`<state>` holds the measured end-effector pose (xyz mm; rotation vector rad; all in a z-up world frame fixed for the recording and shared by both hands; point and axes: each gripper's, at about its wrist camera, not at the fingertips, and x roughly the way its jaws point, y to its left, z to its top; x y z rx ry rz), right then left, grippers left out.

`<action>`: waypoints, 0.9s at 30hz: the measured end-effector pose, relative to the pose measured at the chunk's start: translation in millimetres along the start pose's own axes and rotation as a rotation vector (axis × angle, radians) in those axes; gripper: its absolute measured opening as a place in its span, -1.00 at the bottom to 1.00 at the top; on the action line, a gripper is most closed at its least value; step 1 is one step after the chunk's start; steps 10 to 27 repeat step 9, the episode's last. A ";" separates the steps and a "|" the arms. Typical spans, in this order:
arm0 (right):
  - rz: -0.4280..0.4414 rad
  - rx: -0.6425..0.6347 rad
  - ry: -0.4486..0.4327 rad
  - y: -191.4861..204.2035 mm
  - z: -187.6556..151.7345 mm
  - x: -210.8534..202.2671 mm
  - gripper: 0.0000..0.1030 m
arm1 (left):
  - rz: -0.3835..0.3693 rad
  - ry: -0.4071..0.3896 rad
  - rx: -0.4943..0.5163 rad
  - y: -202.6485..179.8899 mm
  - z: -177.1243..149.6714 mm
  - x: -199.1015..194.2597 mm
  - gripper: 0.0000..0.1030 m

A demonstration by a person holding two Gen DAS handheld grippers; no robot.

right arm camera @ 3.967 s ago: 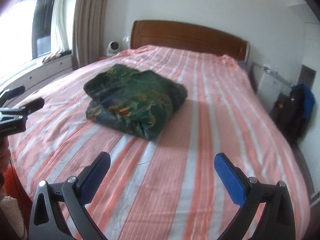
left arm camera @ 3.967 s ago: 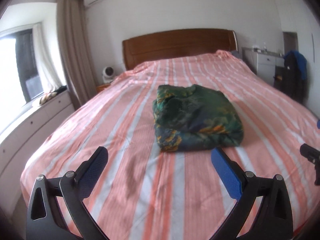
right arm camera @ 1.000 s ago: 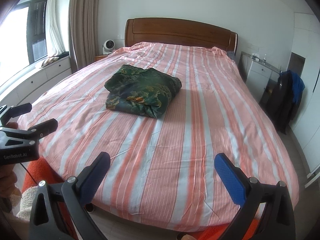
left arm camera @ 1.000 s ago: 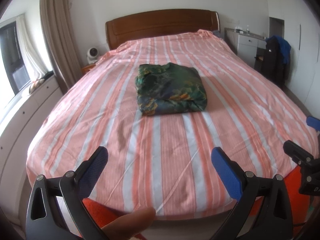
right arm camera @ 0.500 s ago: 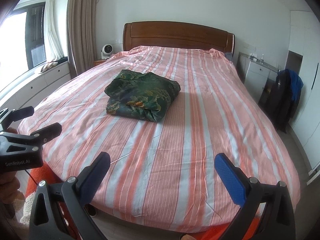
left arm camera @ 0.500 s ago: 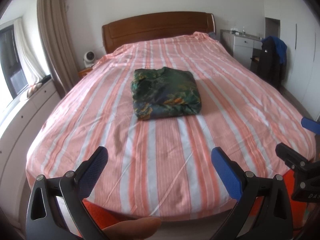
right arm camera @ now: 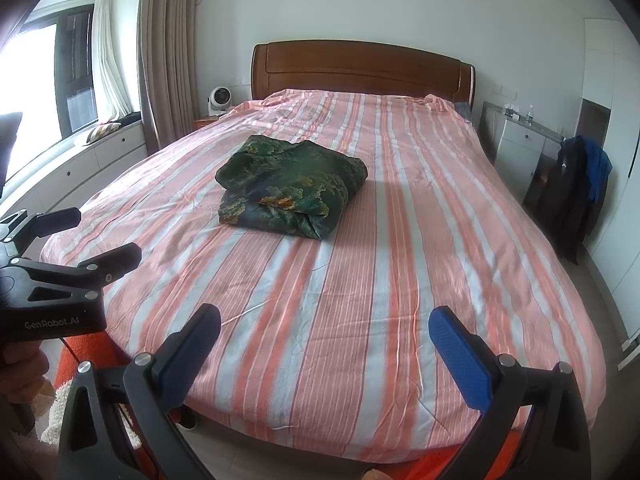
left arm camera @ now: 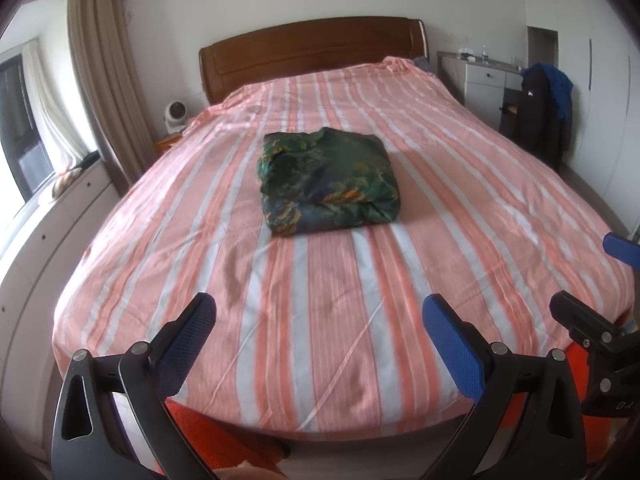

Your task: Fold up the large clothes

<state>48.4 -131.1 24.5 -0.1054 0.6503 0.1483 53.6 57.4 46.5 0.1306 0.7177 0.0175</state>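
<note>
1. Jaws, left gripper (left arm camera: pixel 316 334): spread wide, holding nothing, low in the left wrist frame over the foot end of the bed (left arm camera: pixel 500 184).
2. Jaws, right gripper (right arm camera: pixel 324 340): likewise wide apart and empty, bottom of the right wrist frame.
3. Folded garment (left arm camera: pixel 328 180): dark green print, squared bundle, lying mid-bed, centre of both frames, well apart from both sets of jaws.
4. Bearing: bundle lies straight ahead of the left gripper and ahead-left of the right one; neither looks clearly nearer, though fisheye distortion makes this hard to judge.
5. Long axis: roughly square; no clear long side.
6. Status, judged: fold appears complete; nothing further evidently needed.
</note>
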 end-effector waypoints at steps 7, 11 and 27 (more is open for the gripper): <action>-0.004 0.000 0.000 -0.7 -0.1 2.1 0.99 | -0.001 -0.024 0.004 -2.5 -3.6 -3.8 0.99; -0.006 0.001 0.001 -0.7 -0.3 2.8 0.99 | 0.011 -0.033 0.011 -3.7 -4.3 -5.4 0.99; -0.006 0.001 0.001 -0.7 -0.3 2.8 0.99 | 0.011 -0.033 0.011 -3.7 -4.3 -5.4 0.99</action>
